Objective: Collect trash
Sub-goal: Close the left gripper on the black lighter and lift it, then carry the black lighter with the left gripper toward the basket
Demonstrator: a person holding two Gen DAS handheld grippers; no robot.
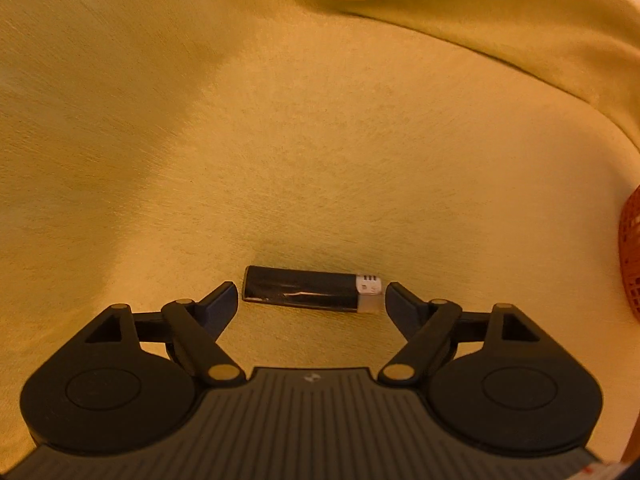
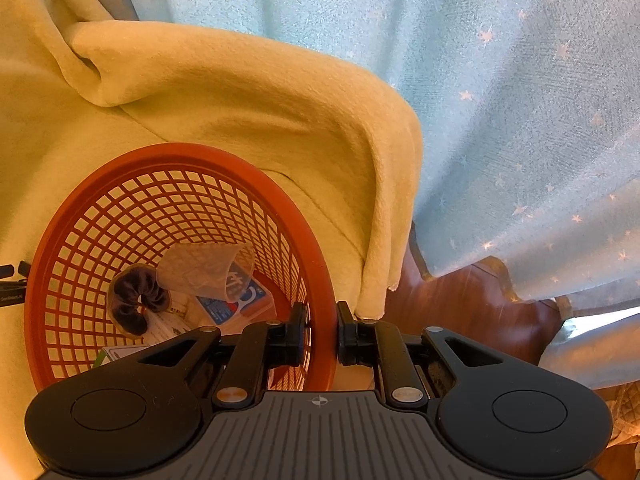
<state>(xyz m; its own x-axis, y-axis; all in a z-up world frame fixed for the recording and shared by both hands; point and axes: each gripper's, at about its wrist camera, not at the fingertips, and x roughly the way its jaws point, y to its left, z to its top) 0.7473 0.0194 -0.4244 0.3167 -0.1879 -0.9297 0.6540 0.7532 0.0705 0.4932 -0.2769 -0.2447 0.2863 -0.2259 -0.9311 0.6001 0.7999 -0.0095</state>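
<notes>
Yellow blanket (image 1: 280,140) covers everything, with a blue star curtain (image 2: 520,100) behind. At 3 o'clock sits the red basket (image 2: 256,176); the right gripper (image 2: 320,332) pinches its rim. The left gripper (image 1: 311,300) has its fingers spread wide around a small black lighter (image 1: 300,292) lying flat. I think it should push down softly, then squeeze the ends.

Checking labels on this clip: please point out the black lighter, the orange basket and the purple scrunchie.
black lighter (image 1: 300,290): left wrist view, middle of its dark body.
orange basket (image 2: 192,156): right wrist view, far rim.
purple scrunchie (image 2: 130,286): right wrist view, its gathered fabric ring.
</notes>
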